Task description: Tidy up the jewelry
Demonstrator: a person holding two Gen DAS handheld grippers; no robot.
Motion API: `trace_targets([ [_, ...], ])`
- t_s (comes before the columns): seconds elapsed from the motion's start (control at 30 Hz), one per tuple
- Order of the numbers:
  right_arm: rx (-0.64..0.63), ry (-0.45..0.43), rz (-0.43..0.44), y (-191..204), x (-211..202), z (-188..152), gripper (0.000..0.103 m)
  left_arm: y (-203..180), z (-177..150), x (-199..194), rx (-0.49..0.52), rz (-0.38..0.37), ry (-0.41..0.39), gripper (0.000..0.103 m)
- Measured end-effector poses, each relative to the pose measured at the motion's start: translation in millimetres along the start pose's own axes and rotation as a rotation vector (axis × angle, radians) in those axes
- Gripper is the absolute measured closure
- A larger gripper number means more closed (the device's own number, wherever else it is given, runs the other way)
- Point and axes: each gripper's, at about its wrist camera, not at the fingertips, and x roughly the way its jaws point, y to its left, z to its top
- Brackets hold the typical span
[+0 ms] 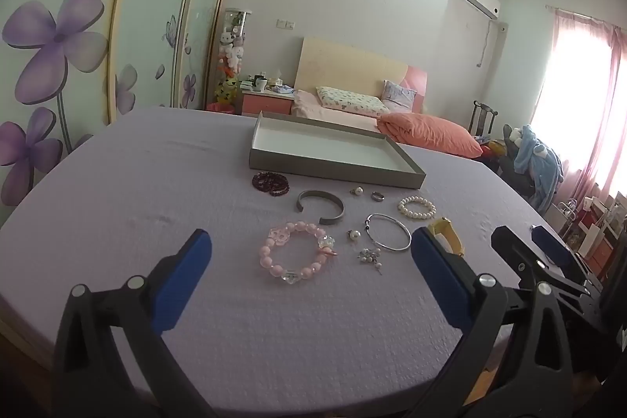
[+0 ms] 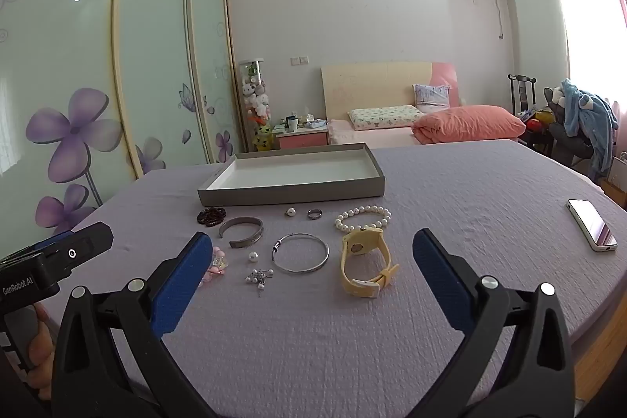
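Jewelry lies scattered across the middle of the lilac bedspread [image 2: 450,190], just below the gray tray [image 2: 292,189], whose white inside holds nothing. In the right wrist view, a pearl bracelet [image 2: 363,217] sits at center right, with a yellow watch [image 2: 362,263] below it and a thin silver bangle [image 2: 300,253] to the watch's left. In the left wrist view, a pink bead bracelet [image 1: 296,252] lies at center, a gray cuff [image 1: 320,207] above it, and dark red beads [image 1: 271,182] touching the tray's front. The left gripper [image 1: 311,247] and right gripper [image 2: 312,251] both hang above the pieces, fingers spread wide, gripping nothing. A phone [image 2: 592,224] rests at the right edge.
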Motion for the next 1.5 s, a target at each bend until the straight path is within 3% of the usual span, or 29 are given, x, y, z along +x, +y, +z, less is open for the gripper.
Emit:
trace_targets([
  [1.5, 0.004, -0.001, 0.001, -2.4, -0.4, -1.7, 0.001, -0.8, -4.4, -1.7, 0.001, 0.007, -0.007, 0.002],
])
